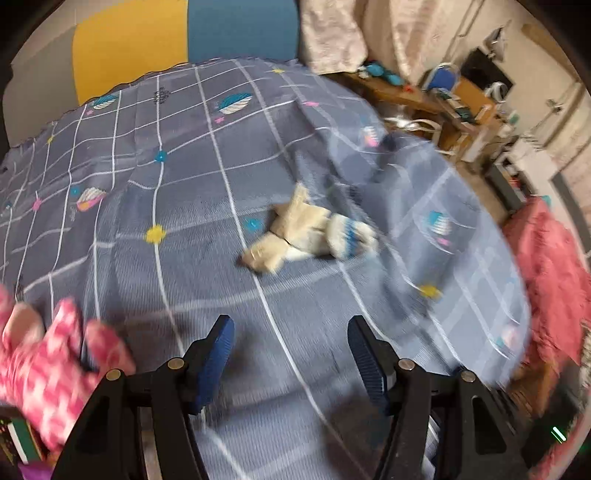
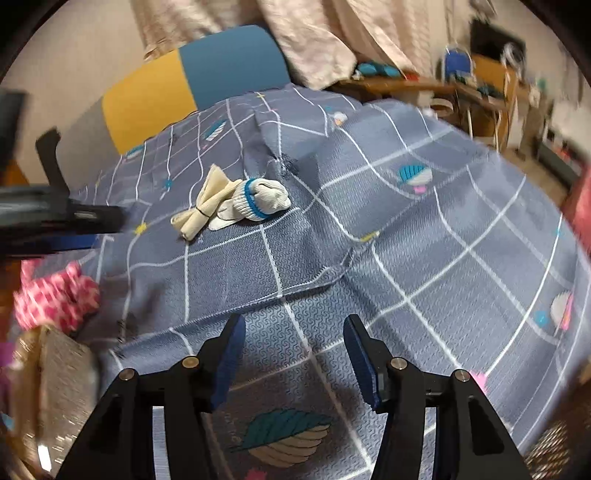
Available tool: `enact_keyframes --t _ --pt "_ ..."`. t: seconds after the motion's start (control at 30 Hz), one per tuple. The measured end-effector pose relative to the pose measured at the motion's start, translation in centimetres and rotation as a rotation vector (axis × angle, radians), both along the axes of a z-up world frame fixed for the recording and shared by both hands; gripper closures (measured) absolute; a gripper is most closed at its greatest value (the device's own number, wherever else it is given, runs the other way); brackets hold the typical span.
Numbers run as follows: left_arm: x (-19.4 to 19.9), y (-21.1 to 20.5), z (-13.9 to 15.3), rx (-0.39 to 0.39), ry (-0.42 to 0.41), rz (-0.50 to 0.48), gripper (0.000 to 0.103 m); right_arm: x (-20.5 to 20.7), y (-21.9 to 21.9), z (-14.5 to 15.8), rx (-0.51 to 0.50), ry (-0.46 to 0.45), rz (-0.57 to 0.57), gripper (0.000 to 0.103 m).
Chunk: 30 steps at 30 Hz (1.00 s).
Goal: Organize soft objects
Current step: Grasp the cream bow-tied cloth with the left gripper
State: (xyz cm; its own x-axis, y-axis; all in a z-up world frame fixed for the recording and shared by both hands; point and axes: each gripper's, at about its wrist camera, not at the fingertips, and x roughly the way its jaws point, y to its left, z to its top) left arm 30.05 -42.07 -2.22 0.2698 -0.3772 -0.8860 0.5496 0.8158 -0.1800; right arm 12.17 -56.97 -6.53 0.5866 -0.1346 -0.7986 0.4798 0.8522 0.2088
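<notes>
My view is filled by the bed, its grey-blue checked sheet (image 1: pixel 177 229) printed with shells and small stars and rumpled into folds toward two o'clock. Behind it, at twelve o'clock, the headboard (image 1: pixel 184 40) shows a yellow panel beside a blue one, and pale curtains (image 1: pixel 332 33) hang at one o'clock. A cluttered wooden desk (image 1: pixel 424 96) sits at two o'clock, blurred. A pink fluffy cloth (image 1: pixel 550 266) lies at three o'clock off the bed's edge. At eight o'clock in my left view a pink-and-white patterned soft item (image 1: pixel 55 365) rests at the bed's near corner; my right view shows it at nine o'clock, above a woven container's wall (image 2: pixel 59 373). The things I am sorting lie near the middle of the sheet, just past centre toward one o'clock: a cream cloth bundle (image 1: pixel 284 229) touching a rolled white knit glove with a blue band (image 1: pixel 351 236), both well ahead of my fingertips. My left claw (image 1: pixel 291 343) hangs over bare sheet with its blue pads wide apart and nothing between them. My right claw (image 2: pixel 295 339) also stands parted and empty over the sheet.
</notes>
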Motion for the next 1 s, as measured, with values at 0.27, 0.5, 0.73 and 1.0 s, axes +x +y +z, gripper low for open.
enact_keyframes --t 0.27,0.5,0.73,1.0 --pt "4.4 -6.4 -5.4 0.16 -0.114 -0.036 0.038 -0.3 -1.5 -0.3 0.135 -0.005 -0.045 0.046" --pt "6.4 -7.4 -8.3 0.223 -0.158 -0.043 0.06 -0.5 -2.0 -0.4 0.202 -0.016 -0.063 0.045" --pt "5.4 -6.2 -8.6 0.185 -0.165 -0.015 0.072 -0.4 -1.9 -0.6 0.195 -0.009 -0.058 0.045" --pt "1.9 -3.1 -2.8 0.036 -0.187 0.0 0.074 -0.3 -2.3 -0.6 0.169 -0.036 -0.053 0.045"
